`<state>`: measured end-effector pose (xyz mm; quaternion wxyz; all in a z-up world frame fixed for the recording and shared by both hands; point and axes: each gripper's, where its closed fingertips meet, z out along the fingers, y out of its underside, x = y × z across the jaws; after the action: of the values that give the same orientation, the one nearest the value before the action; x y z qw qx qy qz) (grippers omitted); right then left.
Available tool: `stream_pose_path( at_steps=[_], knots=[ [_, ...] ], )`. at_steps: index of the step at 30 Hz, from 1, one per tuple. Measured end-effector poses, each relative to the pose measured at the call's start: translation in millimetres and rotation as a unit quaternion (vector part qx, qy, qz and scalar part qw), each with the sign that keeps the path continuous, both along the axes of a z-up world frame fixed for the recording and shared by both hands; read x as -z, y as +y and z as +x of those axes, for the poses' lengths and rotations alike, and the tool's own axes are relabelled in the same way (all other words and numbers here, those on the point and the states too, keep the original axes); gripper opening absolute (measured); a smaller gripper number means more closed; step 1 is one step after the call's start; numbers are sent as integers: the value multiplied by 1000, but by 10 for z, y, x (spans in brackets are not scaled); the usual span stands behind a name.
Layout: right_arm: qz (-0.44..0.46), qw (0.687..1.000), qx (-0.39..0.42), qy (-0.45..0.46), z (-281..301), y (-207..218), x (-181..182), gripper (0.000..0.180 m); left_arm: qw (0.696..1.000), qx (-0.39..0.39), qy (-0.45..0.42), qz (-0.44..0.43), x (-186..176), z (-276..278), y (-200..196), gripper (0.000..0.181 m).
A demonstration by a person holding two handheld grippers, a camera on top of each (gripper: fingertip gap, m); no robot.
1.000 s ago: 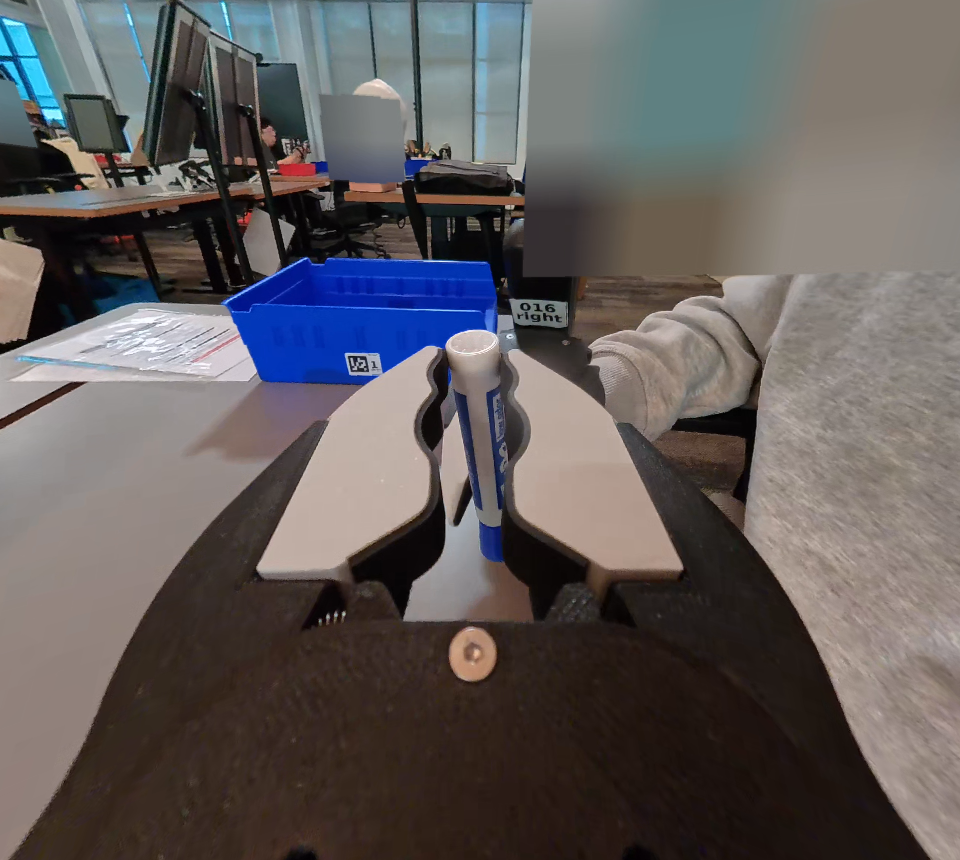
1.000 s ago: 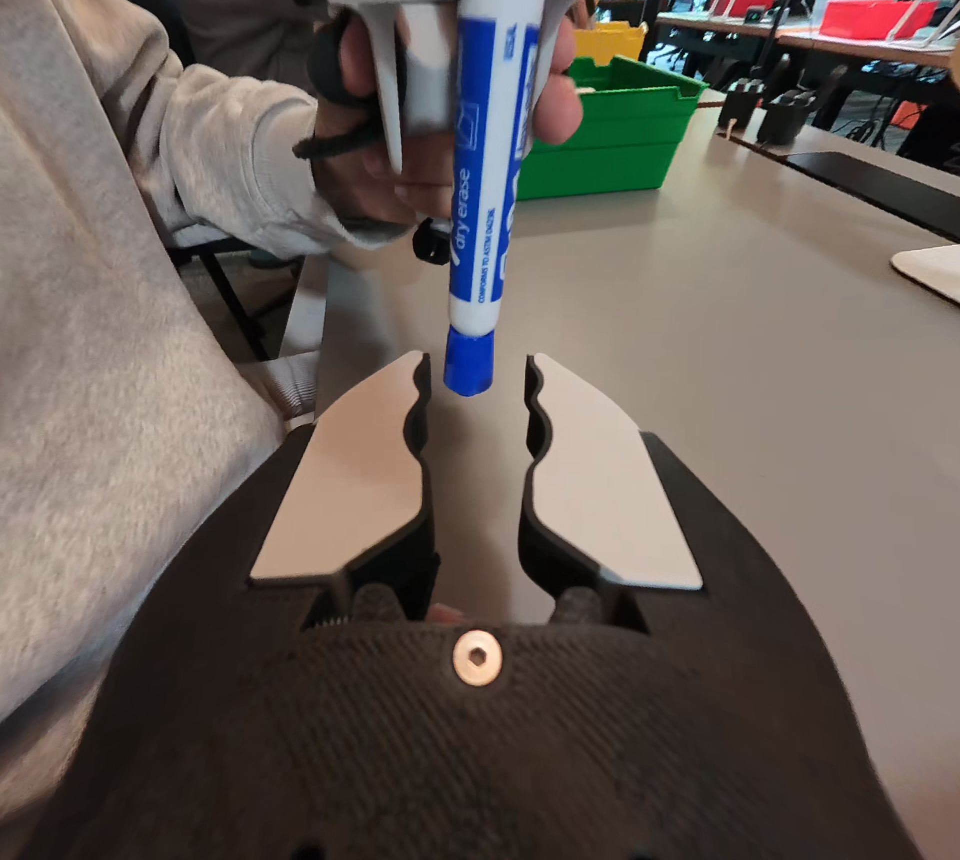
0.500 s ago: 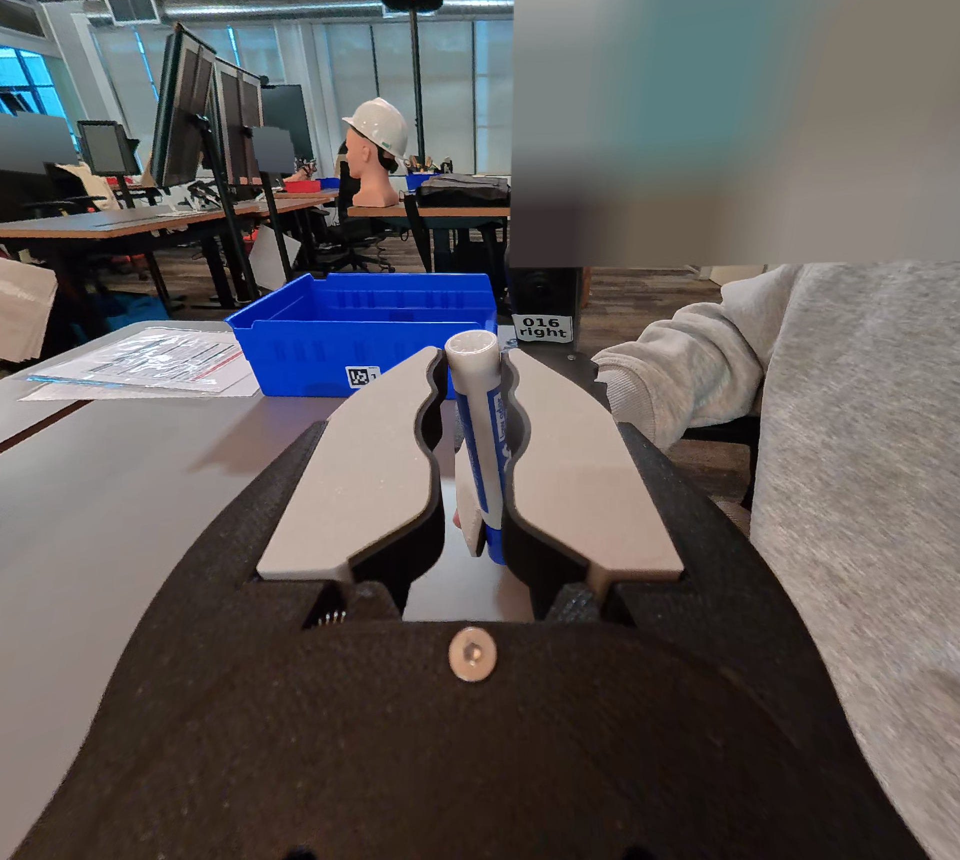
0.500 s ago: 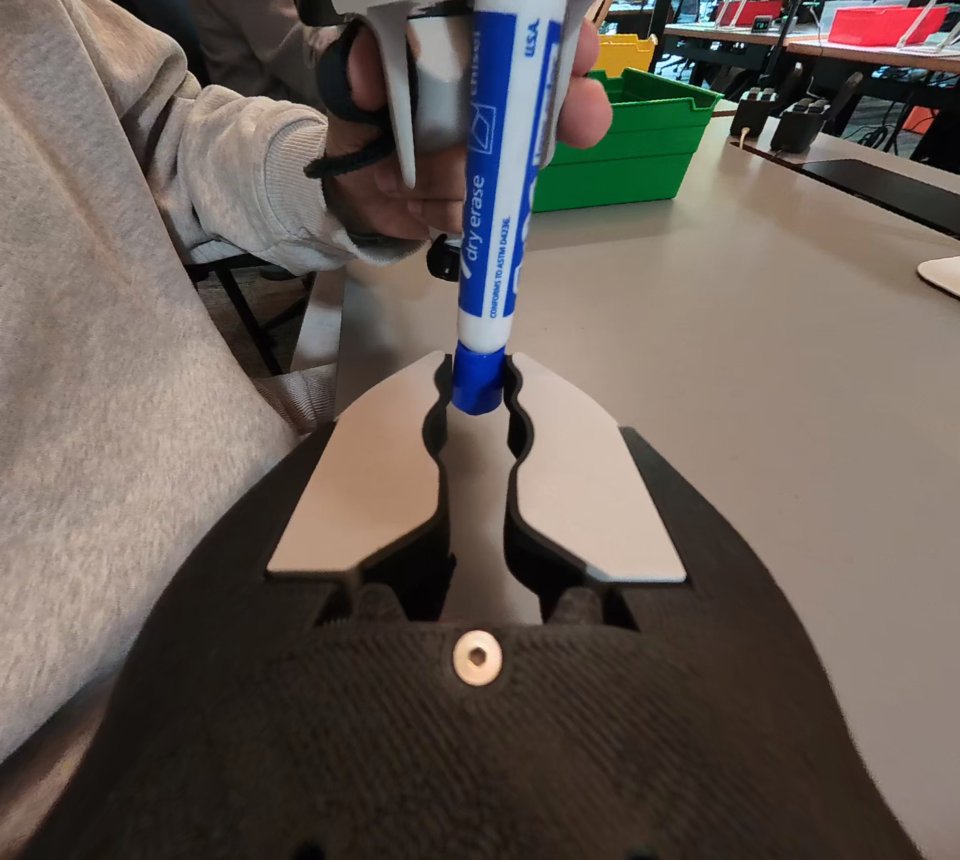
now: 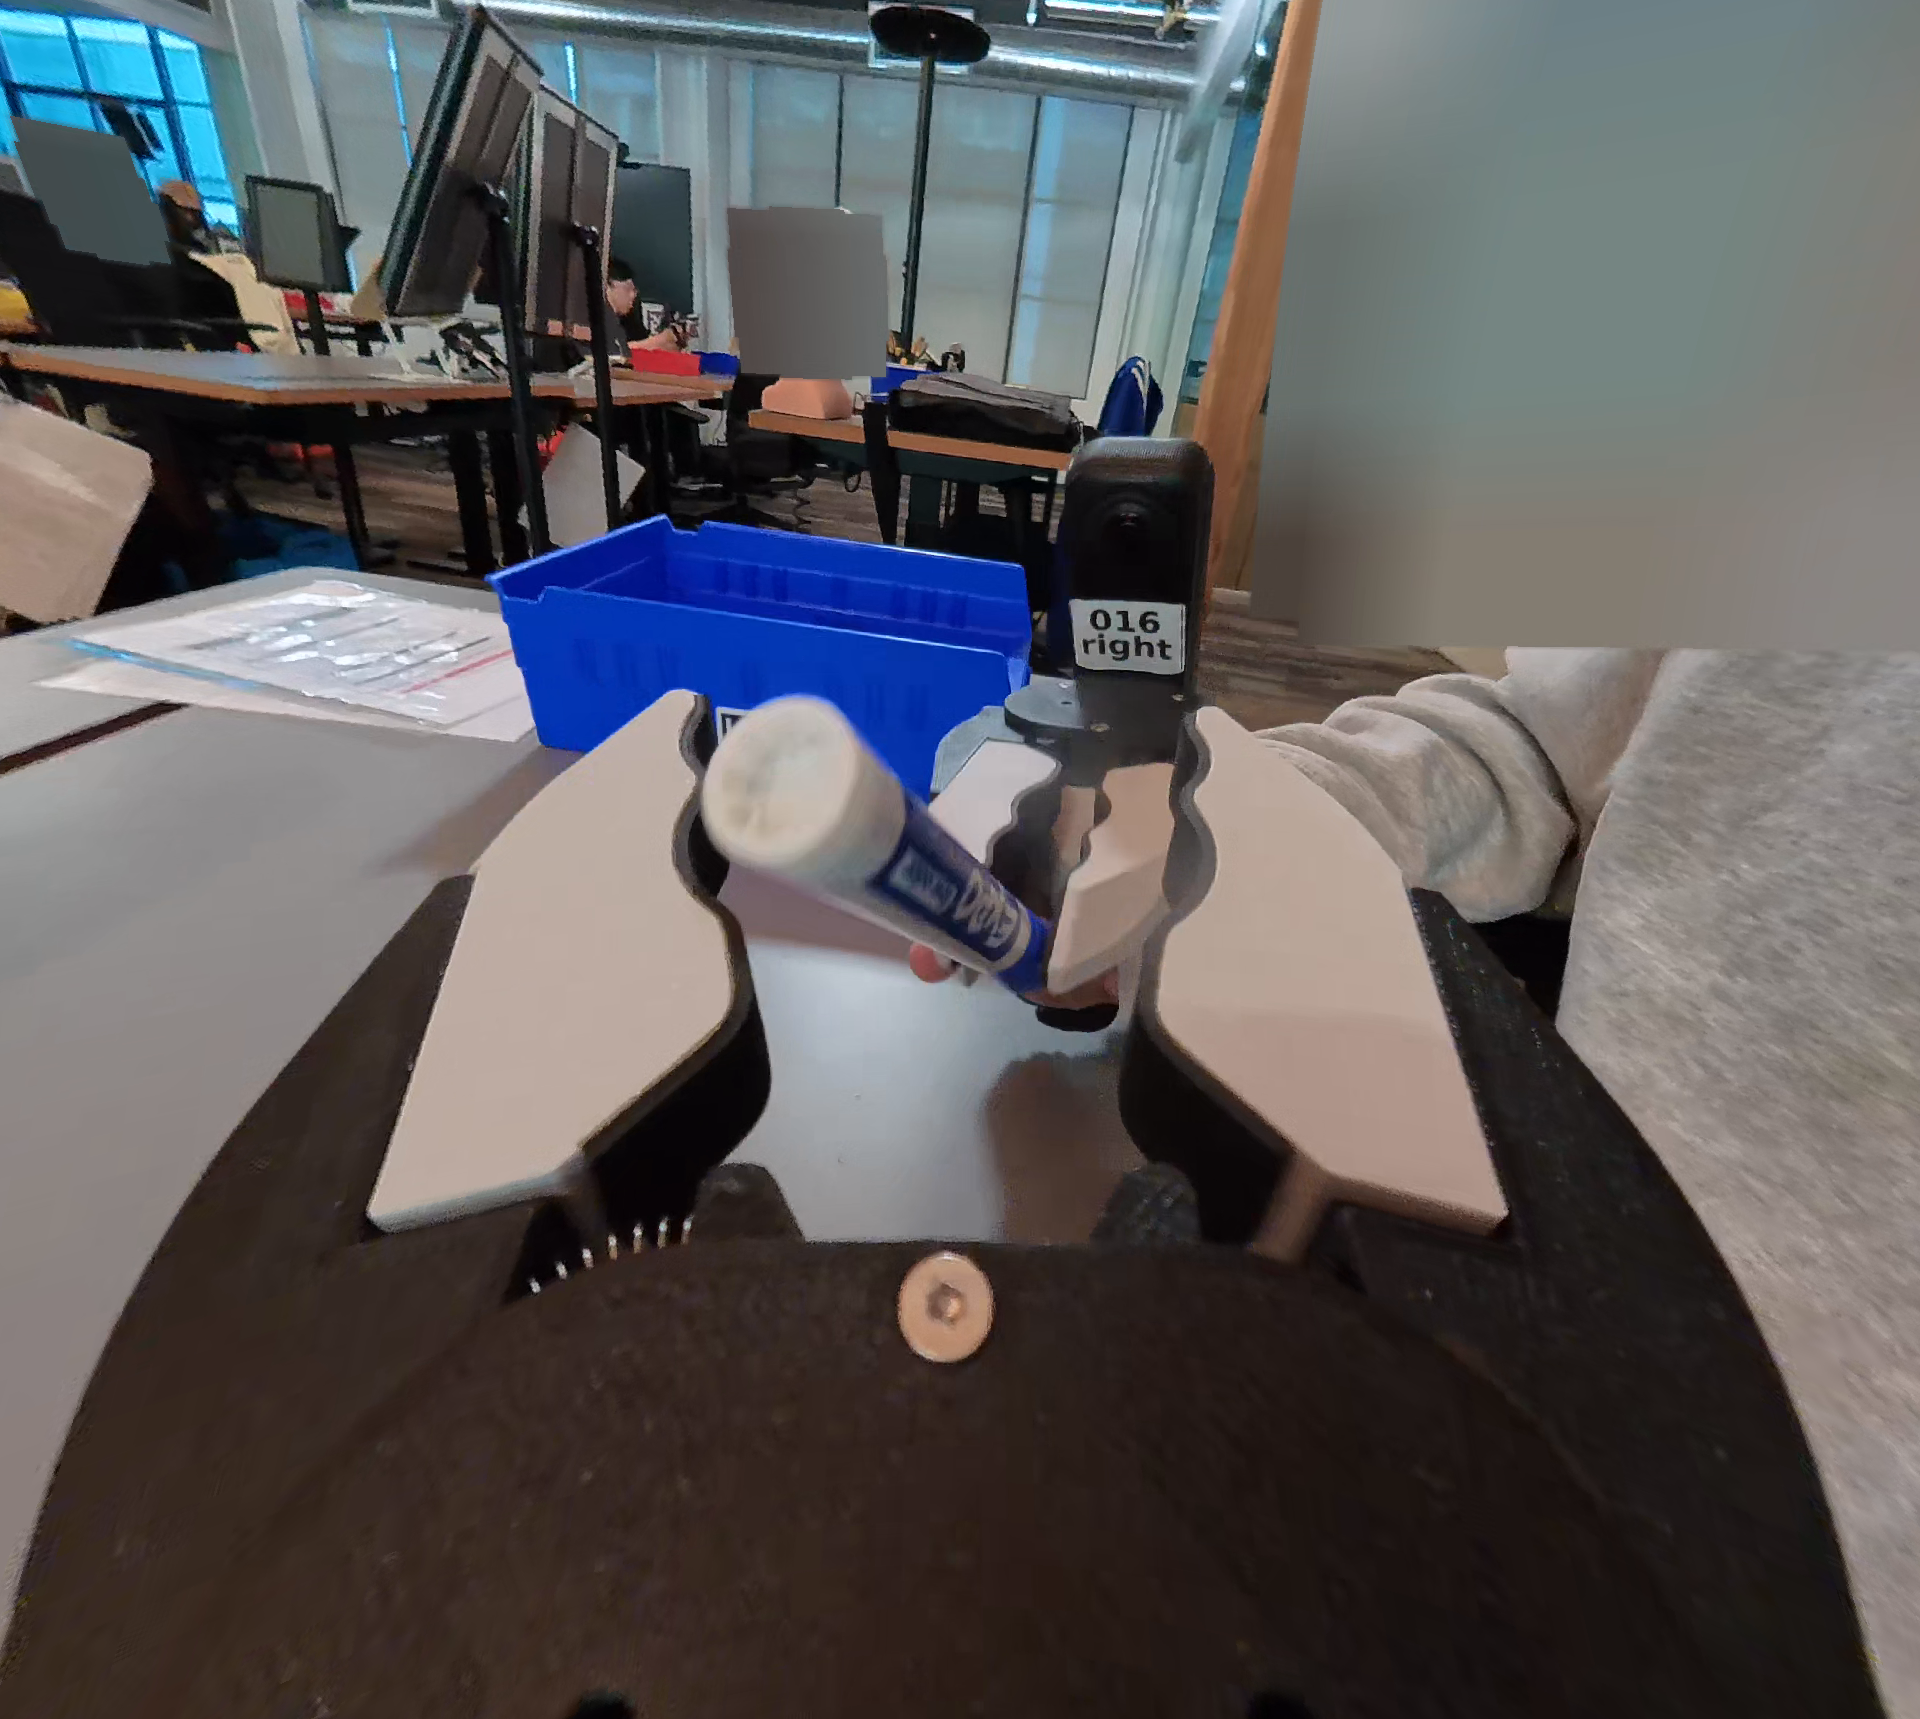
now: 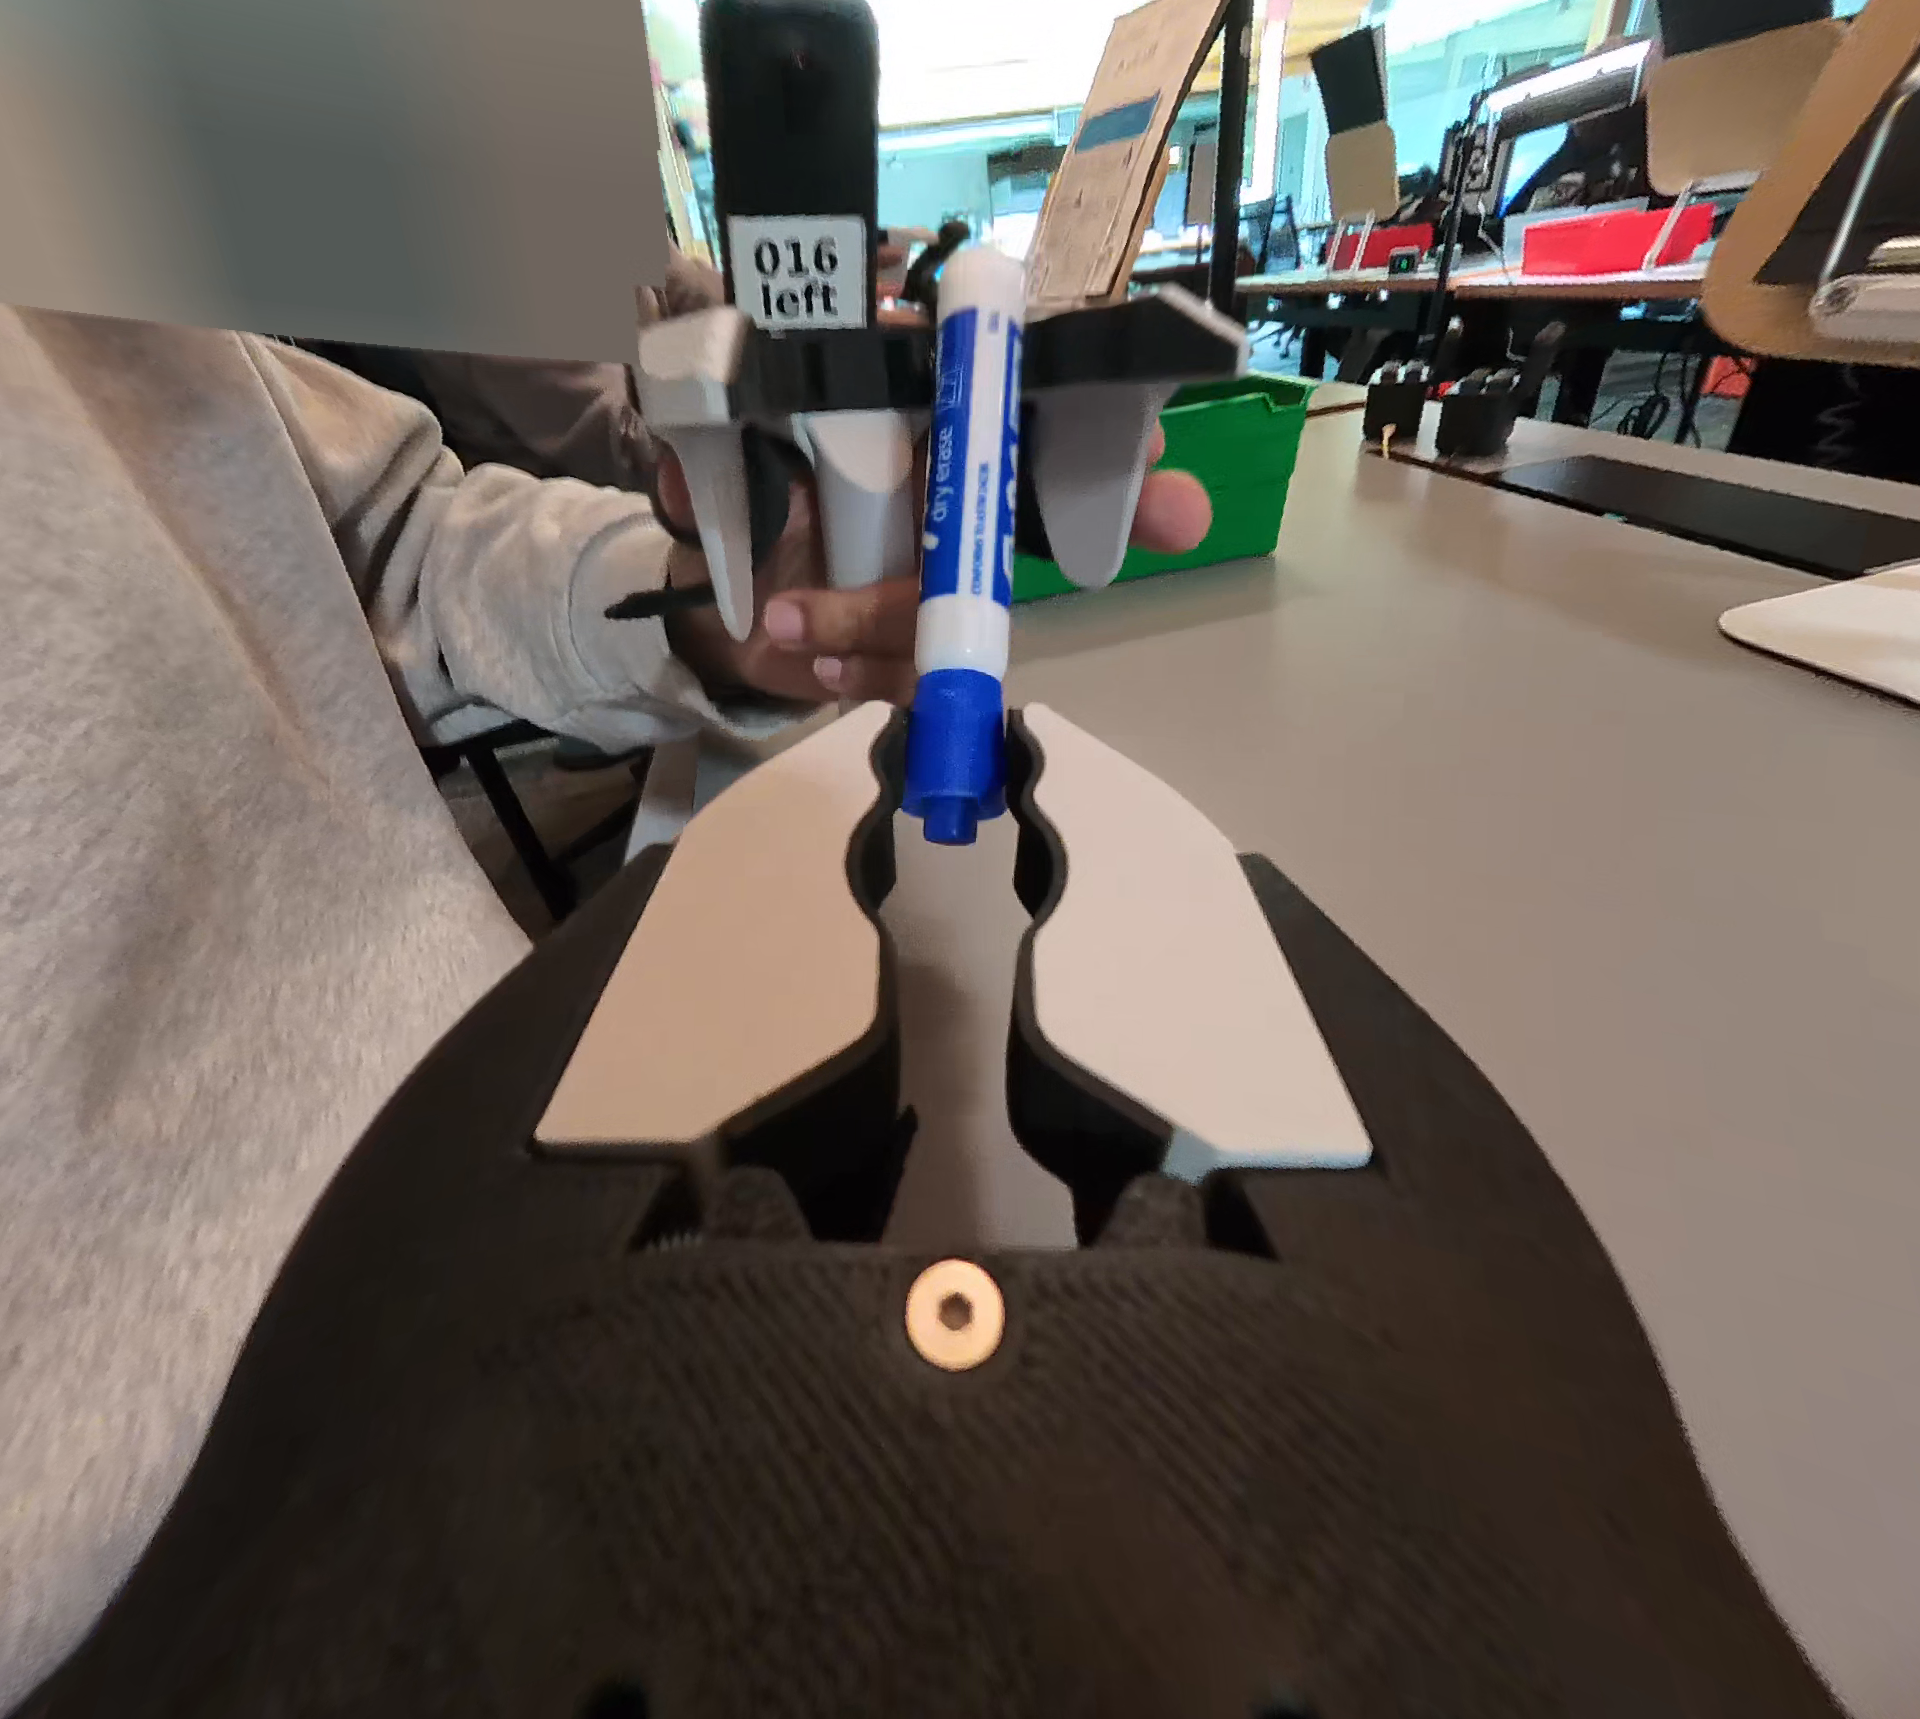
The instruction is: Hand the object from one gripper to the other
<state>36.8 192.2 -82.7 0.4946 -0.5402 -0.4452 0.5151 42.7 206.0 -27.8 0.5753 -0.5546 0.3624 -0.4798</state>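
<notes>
A white dry-erase marker [image 6: 971,464] with a blue label and blue cap stands upright above the grey table [image 6: 1455,838]. My right gripper [image 6: 954,719] is shut on its blue cap. My left gripper [image 5: 940,734] is open, its fingers spread wide on both sides of the marker [image 5: 862,838], not touching it. In the left wrist view the marker leans toward the camera, its white end near my left finger. The right gripper also shows in that view [image 5: 1081,869], and the left gripper shows open in the right wrist view [image 6: 966,443].
A blue bin [image 5: 769,630] and a plastic-covered sheet [image 5: 301,646] lie on the table beyond the left gripper. A green bin [image 6: 1216,464] stands behind the marker. A grey sleeve [image 5: 1455,776] and torso fill one side of each view. Desks with monitors lie beyond. About 6 cm separates my left fingertips from my right.
The right gripper closed on the marker's blue cap. The left gripper then opened wide and let the marker go, and drew back from it.
</notes>
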Motion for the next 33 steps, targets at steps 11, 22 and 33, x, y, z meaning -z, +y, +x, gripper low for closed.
stream_pose_path(
  at_steps=[11, 22, 33],
  knots=[
    [-39, 995, 16, 95, 123, 94, -250, 18, 994, 63, -9, -89, 197, 80, -43, 40],
    [-44, 996, 22, 73, 3, 52, -176, 18, 992, 62, -38, -107, 160, 84, -56, 16],
    [-12, 999, 25, 27, -45, 25, -92, 19, 992, 74, -11, -101, 243, 131, -103, 17]
  ],
)
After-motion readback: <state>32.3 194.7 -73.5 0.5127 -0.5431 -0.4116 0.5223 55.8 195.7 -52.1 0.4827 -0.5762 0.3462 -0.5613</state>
